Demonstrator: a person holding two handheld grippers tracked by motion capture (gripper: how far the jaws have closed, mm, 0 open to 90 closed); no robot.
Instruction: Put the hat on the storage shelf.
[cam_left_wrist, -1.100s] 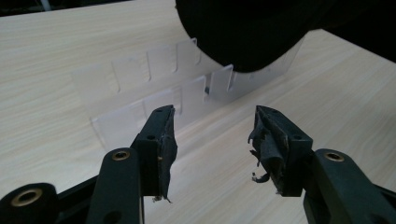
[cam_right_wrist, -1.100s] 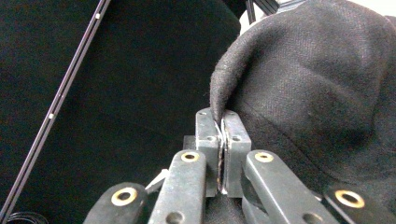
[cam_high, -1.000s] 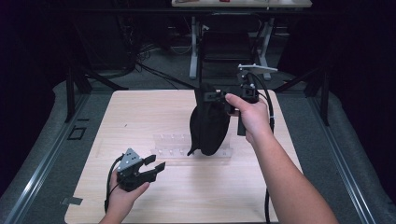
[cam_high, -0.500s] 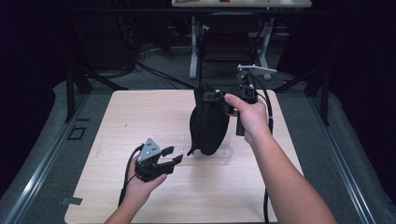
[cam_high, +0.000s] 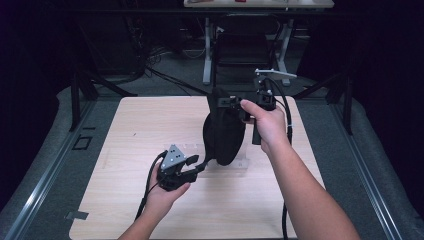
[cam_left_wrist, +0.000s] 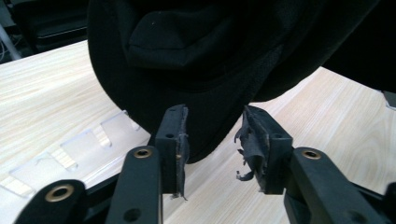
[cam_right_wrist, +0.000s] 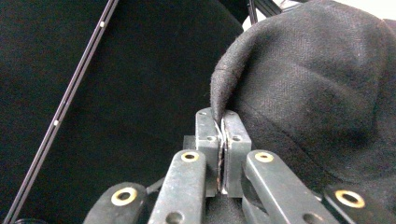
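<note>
The right gripper (cam_high: 231, 103) is held up above the far middle of the wooden table (cam_high: 125, 125), its jaws pressed together on the upper edge of a black fabric cap (cam_high: 223, 132), so the cap hangs down from that pinch with its lower end close over the tabletop. From the right gripper view the two jaws meet tight on a thin fold of the cloth (cam_right_wrist: 299, 84), which bulges away to one side. The left gripper (cam_high: 196, 166) sits low near the middle of the table, pointed at the bottom of the hanging cap. In the left gripper view its jaws stand spread, with the cap's rounded lower edge (cam_left_wrist: 205, 70) just beyond and between the worn pads (cam_left_wrist: 254, 140); they seem not to touch the cloth yet, though the angle makes that hard to judge. A clear plastic tray (cam_high: 192, 148) with shallow compartments lies flat on the table beneath and behind the cap.
</note>
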